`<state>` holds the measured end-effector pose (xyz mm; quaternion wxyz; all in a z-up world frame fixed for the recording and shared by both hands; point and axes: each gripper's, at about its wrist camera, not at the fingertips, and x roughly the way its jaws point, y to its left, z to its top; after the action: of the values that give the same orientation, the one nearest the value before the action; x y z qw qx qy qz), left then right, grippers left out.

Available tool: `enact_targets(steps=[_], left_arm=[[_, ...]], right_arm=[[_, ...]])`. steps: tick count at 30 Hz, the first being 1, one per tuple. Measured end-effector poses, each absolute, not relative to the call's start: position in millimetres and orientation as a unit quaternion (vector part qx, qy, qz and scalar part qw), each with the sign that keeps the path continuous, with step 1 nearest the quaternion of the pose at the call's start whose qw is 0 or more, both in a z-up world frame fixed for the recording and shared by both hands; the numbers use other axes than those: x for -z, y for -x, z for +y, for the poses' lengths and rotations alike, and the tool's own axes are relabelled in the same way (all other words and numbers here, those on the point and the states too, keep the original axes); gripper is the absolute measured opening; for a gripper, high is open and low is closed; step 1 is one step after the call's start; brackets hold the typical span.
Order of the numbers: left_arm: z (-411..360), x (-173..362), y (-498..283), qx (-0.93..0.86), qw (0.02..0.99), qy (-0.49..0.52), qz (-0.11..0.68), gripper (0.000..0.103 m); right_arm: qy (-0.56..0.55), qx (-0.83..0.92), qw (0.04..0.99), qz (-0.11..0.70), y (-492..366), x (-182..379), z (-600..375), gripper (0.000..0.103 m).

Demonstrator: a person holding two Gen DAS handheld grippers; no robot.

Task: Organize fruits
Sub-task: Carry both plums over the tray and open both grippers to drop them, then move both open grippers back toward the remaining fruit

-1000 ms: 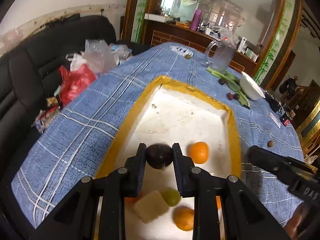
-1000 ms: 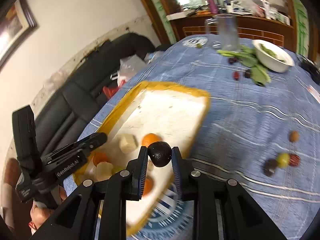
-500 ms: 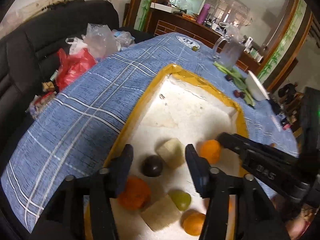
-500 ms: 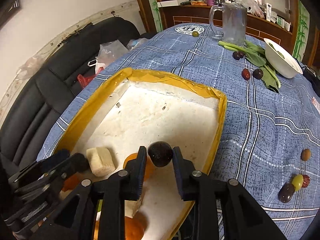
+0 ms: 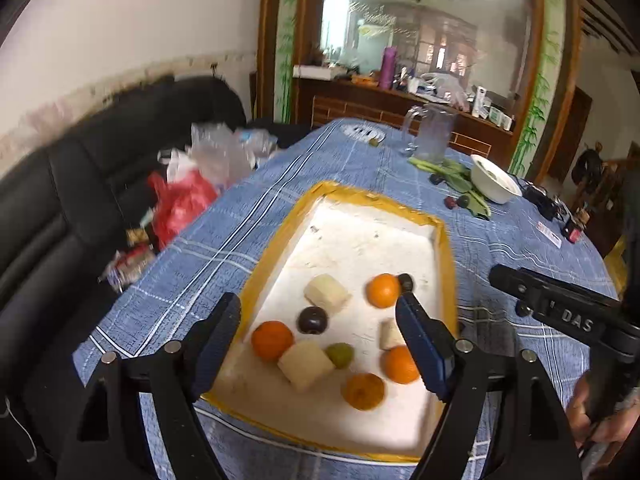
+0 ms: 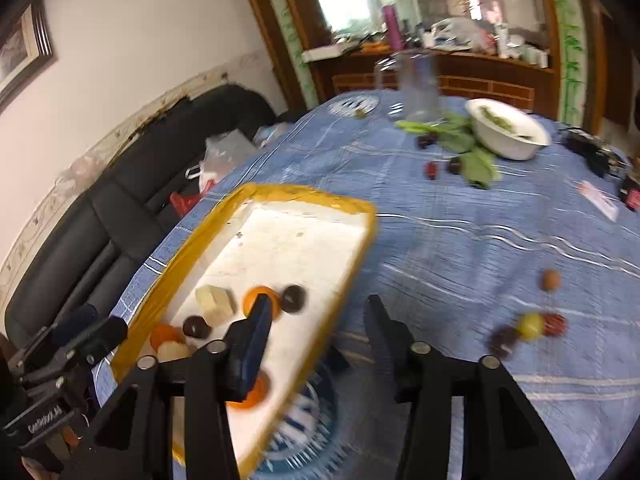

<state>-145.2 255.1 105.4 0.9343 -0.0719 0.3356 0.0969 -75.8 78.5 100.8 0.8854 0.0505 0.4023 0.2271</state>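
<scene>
Both plums dropped in tray, both grippers empty

Since the earlier frames both grippers have let go: each dark plum sat pinched between the fingers a second ago, now both lie loose in the tray point(image 5: 447, 248). Left gripper point(image 5: 318, 338) has jaws spread wide, nothing between them; it hangs over the near half of the tray, lower centre of the left wrist view. Right gripper point(image 6: 316, 330) also wide open and empty, lower centre of the right wrist view, straddling the tray's right rim.

First dark plum point(image 5: 312, 320) lies mid-tray, just beside a pale cut chunk point(image 5: 327, 294) and an orange point(image 5: 272, 340). Second dark plum point(image 5: 405, 281) touches another orange point(image 5: 383, 290) near the right wall. More in the tray's near end: a green fruit point(image 5: 340, 355), a second pale chunk point(image 5: 305, 365), two more oranges point(image 5: 401, 364).

Right wrist view is motion-blurred. Loose fruits point(image 6: 530, 326) sit on the blue plaid cloth point(image 6: 460, 240) at centre right, well apart from the tray. White bowl point(image 6: 508, 128) and green leaves point(image 6: 472, 160) upper right; glass pitcher point(image 5: 430, 138) upper centre in the left wrist view.
</scene>
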Motion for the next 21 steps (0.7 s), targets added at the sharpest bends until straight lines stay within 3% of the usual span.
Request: enact_targets(steps=[11, 21], left_arm=[[165, -118, 166, -0.068, 0.947, -0.001, 0.314, 0.085], [130, -117, 166, -0.043, 0.946, -0.029, 0.319, 0.085]], right_arm=[[-0.049, -0.162, 0.914, 0.368, 134, -116, -13, 0.053], [-0.066, -0.125, 0.92, 0.365, 148, -115, -67, 0.058]])
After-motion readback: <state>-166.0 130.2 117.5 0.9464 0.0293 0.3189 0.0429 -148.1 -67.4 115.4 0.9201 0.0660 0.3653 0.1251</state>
